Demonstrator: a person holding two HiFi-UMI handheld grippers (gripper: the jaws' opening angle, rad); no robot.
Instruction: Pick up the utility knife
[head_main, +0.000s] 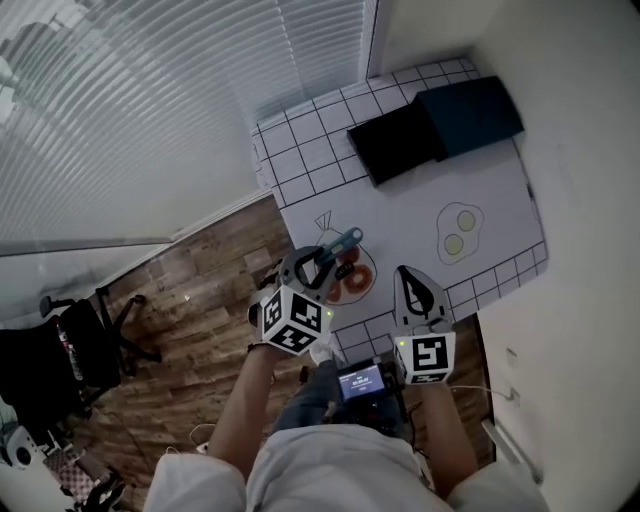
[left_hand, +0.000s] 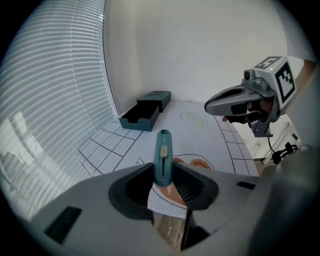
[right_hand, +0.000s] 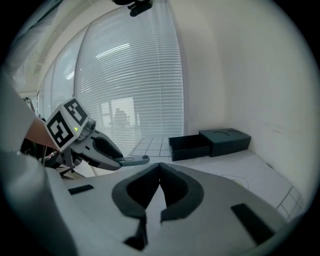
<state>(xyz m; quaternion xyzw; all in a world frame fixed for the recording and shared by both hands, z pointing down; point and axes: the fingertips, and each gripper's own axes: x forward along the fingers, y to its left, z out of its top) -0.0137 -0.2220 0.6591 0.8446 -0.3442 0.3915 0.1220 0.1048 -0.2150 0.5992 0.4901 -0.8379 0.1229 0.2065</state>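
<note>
White slatted window blinds (head_main: 150, 100) fill the far left. Right of them, at the near edge of the white table mat with black grid lines (head_main: 400, 200), the left gripper (left_hand: 162, 172) has its jaws narrowed onto a teal plastic utility knife (left_hand: 163, 155). The pads press on the lower half of its handle, and the slider end sticks out forward, over a drawn plate with orange shapes (head_main: 355, 280). The knife looks clear of the mat, held in the air near the table's front edge.

I judge the knife light and rigid, with a smooth, fairly slippery shell. It is narrow, so it could pivot between the pads. The flat sides of the handle near its middle are the best place to clamp, away from the blade end.

Further right, the right gripper (right_hand: 160, 170) has its jaw tips together with nothing between them. At the far right sits a dark rectangular box with an open drawer (head_main: 440, 125).
</note>
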